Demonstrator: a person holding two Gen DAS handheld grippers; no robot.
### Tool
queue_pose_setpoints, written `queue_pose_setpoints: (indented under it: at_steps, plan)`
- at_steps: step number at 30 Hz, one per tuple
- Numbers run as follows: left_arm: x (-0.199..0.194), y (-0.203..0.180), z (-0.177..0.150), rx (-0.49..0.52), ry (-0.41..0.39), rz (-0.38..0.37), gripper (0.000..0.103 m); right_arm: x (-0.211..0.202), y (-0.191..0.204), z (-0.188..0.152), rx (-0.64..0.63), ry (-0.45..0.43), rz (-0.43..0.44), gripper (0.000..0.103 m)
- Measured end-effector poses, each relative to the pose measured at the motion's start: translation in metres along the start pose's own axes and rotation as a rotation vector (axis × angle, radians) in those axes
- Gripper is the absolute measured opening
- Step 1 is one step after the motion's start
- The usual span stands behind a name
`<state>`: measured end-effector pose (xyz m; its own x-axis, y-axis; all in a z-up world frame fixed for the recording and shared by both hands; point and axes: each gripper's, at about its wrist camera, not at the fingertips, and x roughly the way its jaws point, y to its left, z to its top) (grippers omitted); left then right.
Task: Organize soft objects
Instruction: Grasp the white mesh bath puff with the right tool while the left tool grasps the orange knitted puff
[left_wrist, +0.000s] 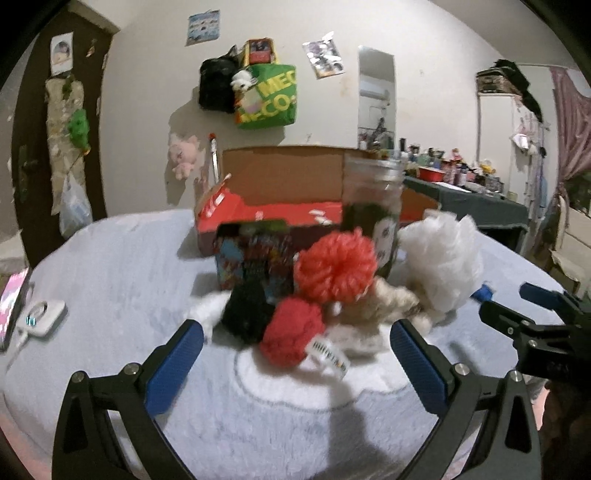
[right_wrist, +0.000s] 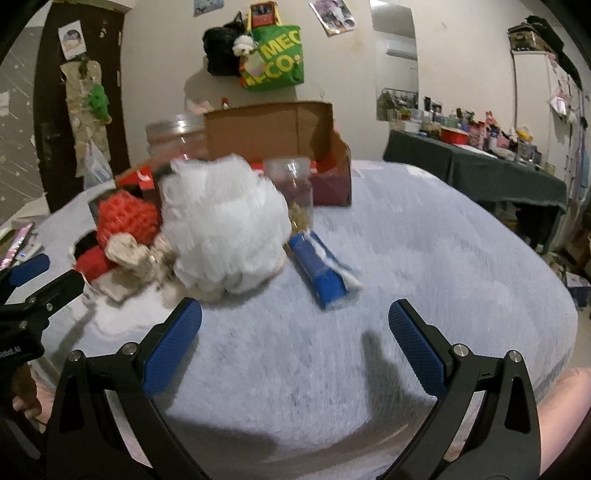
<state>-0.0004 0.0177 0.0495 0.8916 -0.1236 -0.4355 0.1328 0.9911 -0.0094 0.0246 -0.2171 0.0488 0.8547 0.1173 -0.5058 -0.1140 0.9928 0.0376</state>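
1. The left gripper (left_wrist: 295, 354) hangs with fingers spread wide, empty, just before the red pompom (left_wrist: 291, 330).
2. The right gripper (right_wrist: 295, 332) is likewise spread and empty, near the white mesh puff (right_wrist: 225, 225).
3. The soft pile rests on the pale fleecy surface (right_wrist: 424, 258), in front of the cardboard box (left_wrist: 280, 181).

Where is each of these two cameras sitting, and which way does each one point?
Left wrist view: sits on the left gripper, open, facing the pile: red pompom, black pompom; the right gripper shows at the right edge.
Right wrist view: sits on the right gripper, open, facing the blue packet; the left gripper shows at the left edge.
Shared: white puff, cardboard box, green bag.
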Motion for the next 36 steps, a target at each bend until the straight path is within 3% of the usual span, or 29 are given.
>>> queue_pose_setpoints:
  at_steps: [9,21,27,32,35,36]
  plan:
    - [0.023,-0.001,0.040,0.054,0.030,-0.115,0.103,0.011,-0.007,0.046,0.020,0.014,0.147,0.103]
    - [0.056,-0.010,0.050,0.121,0.126,-0.129,0.100,0.054,-0.012,0.069,0.045,0.170,0.364,0.103]
    - [0.062,-0.015,0.051,0.149,0.142,-0.139,0.086,0.070,-0.013,0.072,0.078,0.237,0.448,0.103]
    - [0.069,-0.014,0.049,0.142,0.178,-0.151,0.063,0.077,-0.011,0.070,0.091,0.268,0.487,0.103]
    - [0.071,-0.013,0.045,0.127,0.195,-0.172,0.053,0.078,-0.010,0.068,0.093,0.272,0.501,0.095]
    - [0.070,-0.012,0.045,0.124,0.192,-0.171,0.052,0.079,-0.009,0.067,0.092,0.275,0.502,0.088]
